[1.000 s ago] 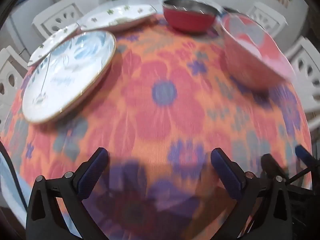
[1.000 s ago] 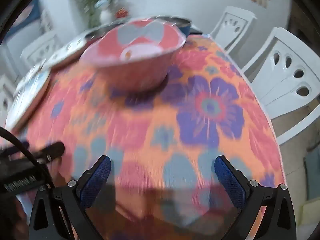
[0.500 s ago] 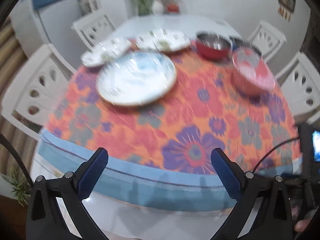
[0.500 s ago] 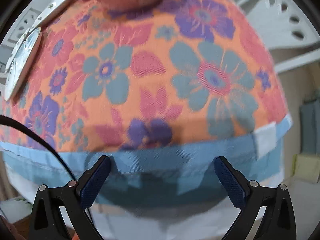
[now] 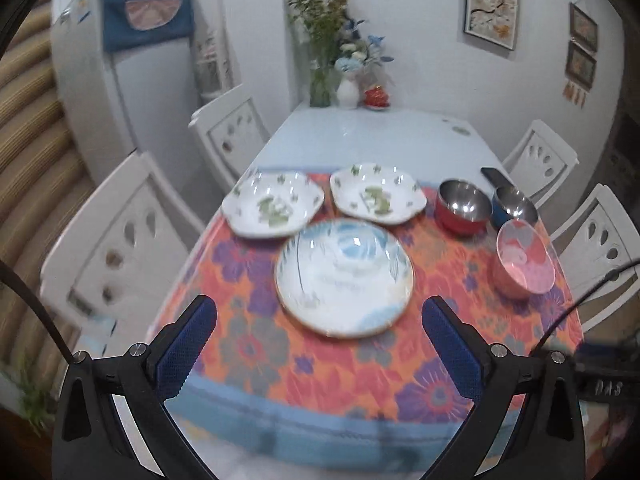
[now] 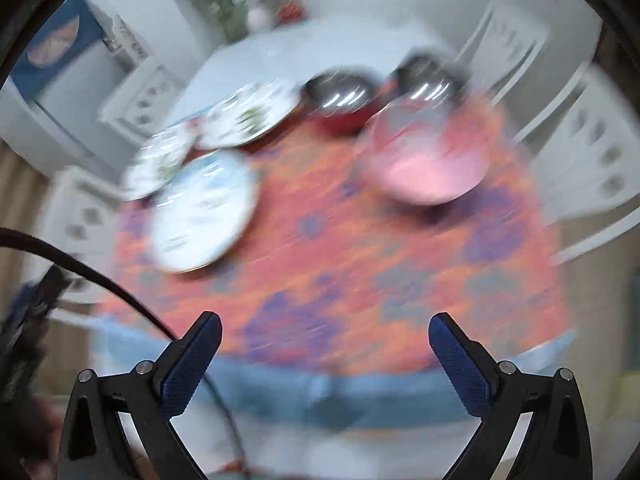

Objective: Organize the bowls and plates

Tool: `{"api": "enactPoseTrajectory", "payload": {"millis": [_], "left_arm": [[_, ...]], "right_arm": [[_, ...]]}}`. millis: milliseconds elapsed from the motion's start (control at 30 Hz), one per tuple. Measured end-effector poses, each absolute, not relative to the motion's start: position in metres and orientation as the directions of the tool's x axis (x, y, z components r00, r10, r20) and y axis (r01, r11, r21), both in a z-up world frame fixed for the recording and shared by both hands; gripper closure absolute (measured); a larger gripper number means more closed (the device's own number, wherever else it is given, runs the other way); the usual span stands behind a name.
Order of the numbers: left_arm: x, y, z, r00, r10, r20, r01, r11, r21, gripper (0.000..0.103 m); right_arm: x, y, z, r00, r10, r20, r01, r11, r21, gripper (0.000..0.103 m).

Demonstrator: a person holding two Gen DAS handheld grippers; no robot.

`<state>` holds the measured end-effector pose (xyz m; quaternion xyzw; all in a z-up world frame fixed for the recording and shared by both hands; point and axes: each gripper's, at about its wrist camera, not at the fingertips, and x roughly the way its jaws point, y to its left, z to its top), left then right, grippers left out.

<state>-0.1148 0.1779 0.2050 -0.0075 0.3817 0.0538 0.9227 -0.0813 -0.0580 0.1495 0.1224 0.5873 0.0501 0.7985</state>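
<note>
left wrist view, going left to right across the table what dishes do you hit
left leaf plate → blue round plate → right leaf plate → red bowl → pink bowl

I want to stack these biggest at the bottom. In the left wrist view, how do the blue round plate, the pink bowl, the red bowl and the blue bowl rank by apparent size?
1. blue round plate, clearly largest
2. pink bowl and red bowl: look alike; the pink one sits nearer the camera, so unranked
3. blue bowl, smallest-looking, though farthest and partly hidden

Home dining room: table (image 5: 372, 136), chairs (image 5: 120, 236), fridge (image 5: 120, 80).
</note>
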Motion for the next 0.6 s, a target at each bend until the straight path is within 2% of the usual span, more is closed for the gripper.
{"api": "enactPoseTrajectory", "payload": {"millis": [67,167,333,433,500,600], "left_arm": [[-0.102,0.192,0.215,0.717,0.098,-0.691,-0.099,0.994,0.038,0.001],[-0.098,0.211,0.222,0.729,0.097,-0.677,-0.109,0.994,0.026,0.001],[-0.103,0.229,0.208,0.696,0.085,-0.713,-0.134,0.991,-0.012,0.001],[-0.106,0.236,0.205,0.692,0.096,-0.715,-0.136,0.991,0.001,0.001],[-0.107,0.241,0.207,0.701,0.106,-0.705,-0.148,0.989,0.001,0.001],[-0.105,0.248,0.21,0.714,0.103,-0.692,-0.151,0.989,-0.008,0.001]], "right_arm": [[-0.085,-0.039,0.143,0.298,0.143,-0.944,0.095,0.979,0.178,0.001],[-0.088,-0.01,0.153,0.385,-0.075,-0.92,0.084,0.995,-0.046,0.001],[-0.102,0.003,0.204,0.559,-0.19,-0.807,0.096,0.982,-0.164,0.001],[-0.107,0.009,0.221,0.629,-0.2,-0.752,0.112,0.98,-0.166,0.001],[-0.11,0.009,0.228,0.651,-0.167,-0.74,0.125,0.986,-0.113,0.001],[-0.105,0.002,0.221,0.628,-0.075,-0.774,0.146,0.989,0.022,0.001]]}}
